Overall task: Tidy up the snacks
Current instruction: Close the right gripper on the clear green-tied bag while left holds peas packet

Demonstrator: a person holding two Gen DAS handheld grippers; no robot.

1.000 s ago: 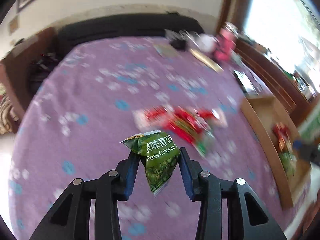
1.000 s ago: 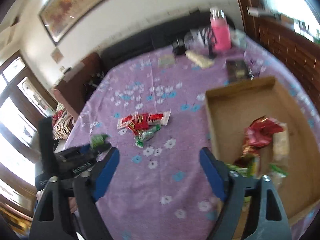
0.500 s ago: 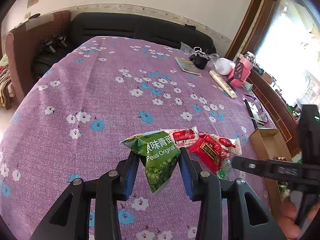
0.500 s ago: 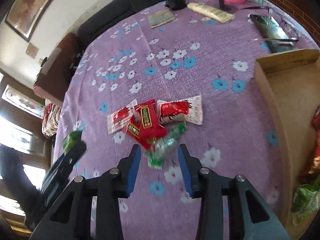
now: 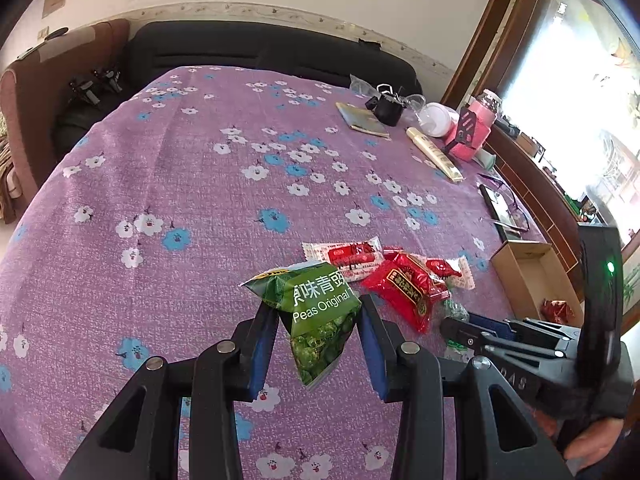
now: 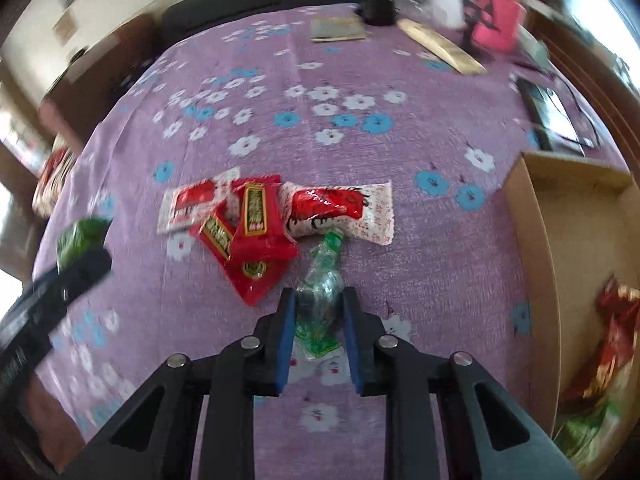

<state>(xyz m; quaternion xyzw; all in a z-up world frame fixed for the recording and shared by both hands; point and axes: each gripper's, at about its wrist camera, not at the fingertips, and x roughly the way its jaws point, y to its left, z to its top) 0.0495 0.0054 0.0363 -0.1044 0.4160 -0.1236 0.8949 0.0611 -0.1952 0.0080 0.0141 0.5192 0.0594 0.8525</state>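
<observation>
My left gripper (image 5: pixel 318 320) is shut on a green peas packet (image 5: pixel 318 308) and holds it above the purple flowered table. My right gripper (image 6: pixel 318 316) has its jaws closed around a clear green-printed snack packet (image 6: pixel 322 296) that lies on the cloth. Beside it lies a pile of red packets (image 6: pixel 252 232) and a red-and-white packet (image 6: pixel 340 208). The pile also shows in the left wrist view (image 5: pixel 404 284), with the right gripper's body (image 5: pixel 532 344) to its right. A cardboard box (image 6: pixel 536 240) with several snacks stands at the right.
At the table's far end lie a booklet (image 5: pixel 362 120), a black clip holder (image 5: pixel 388 108), a long gold tube (image 5: pixel 434 154), a pink bottle (image 5: pixel 478 128) and a phone with glasses (image 5: pixel 502 212). A dark sofa (image 5: pixel 256 54) stands behind the table.
My right gripper has come down from the box side to the pile and closed its jaws around the clear green packet. My left gripper keeps holding the peas packet.
</observation>
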